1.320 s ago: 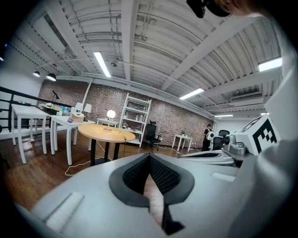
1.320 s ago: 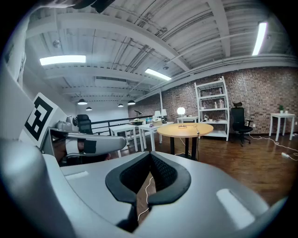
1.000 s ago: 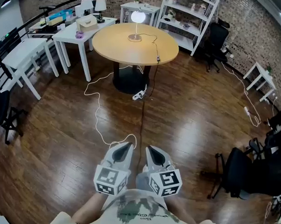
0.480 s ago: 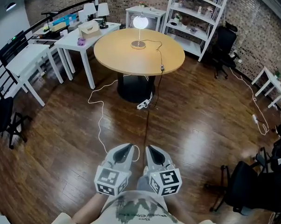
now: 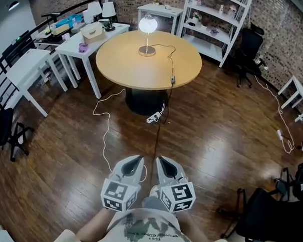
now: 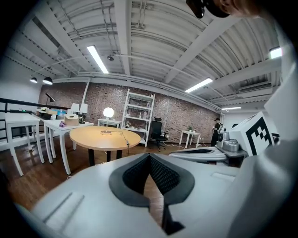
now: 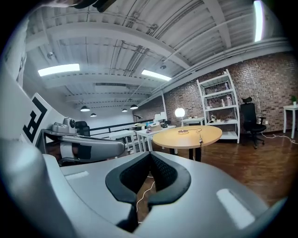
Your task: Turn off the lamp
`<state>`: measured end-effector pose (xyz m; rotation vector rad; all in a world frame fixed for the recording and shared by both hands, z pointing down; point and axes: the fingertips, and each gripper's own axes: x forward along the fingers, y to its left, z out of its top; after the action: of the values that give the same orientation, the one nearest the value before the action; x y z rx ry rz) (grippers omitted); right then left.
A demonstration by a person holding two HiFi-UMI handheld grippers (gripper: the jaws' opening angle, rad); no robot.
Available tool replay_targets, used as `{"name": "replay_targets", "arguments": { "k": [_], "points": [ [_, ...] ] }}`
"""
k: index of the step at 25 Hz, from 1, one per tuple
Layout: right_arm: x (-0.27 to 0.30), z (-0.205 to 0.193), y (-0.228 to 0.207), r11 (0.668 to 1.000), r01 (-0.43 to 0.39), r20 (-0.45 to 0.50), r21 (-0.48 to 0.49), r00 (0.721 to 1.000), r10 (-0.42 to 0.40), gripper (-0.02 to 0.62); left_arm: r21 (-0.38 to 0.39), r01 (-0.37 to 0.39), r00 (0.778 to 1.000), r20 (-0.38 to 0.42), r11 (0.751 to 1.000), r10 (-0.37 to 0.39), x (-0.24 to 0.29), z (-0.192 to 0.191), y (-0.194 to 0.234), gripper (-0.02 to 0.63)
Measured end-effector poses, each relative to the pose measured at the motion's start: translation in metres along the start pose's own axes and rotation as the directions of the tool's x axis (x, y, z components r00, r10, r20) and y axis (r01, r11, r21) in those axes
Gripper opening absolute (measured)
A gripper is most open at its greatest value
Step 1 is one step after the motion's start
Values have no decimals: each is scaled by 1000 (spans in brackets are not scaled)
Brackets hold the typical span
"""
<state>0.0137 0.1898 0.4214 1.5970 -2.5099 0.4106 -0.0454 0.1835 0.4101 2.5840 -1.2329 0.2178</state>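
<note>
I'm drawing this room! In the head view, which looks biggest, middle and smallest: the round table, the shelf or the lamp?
1. round table
2. shelf, though it stands farther away and its top is cut off
3. lamp

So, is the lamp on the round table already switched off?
No, the lamp glows brightly on the round table.

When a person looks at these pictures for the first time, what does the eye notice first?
First the lamp, its globe lit, standing on the far side of the round wooden table. Then the left gripper and right gripper, low in the head view, side by side, jaws together and empty, well short of the table.
</note>
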Motion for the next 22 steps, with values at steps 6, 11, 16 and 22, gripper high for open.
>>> {"name": "replay_targets", "arguments": {
  "k": [6, 11, 16, 22],
  "points": [
    [24, 17, -53, 1000, -30, -3, 7, 1000, 30, 0, 6, -21, 1000, -11, 1000, 21, 61, 17, -2, -5],
    [33, 30, -92, 998, -59, 7, 5, 998, 59, 0, 25, -56, 998, -6, 998, 56, 98, 30, -9, -5],
    [45, 42, -110, 996, -84, 20, -19, 996, 84, 0, 54, -91, 996, 20, 994, 90, 120, 41, -8, -5],
    [60, 50, -124, 996, -90, 34, -25, 995, 91, 0, 77, -100, 995, 30, 992, 98, 138, 45, -4, -5]
  ]
}}
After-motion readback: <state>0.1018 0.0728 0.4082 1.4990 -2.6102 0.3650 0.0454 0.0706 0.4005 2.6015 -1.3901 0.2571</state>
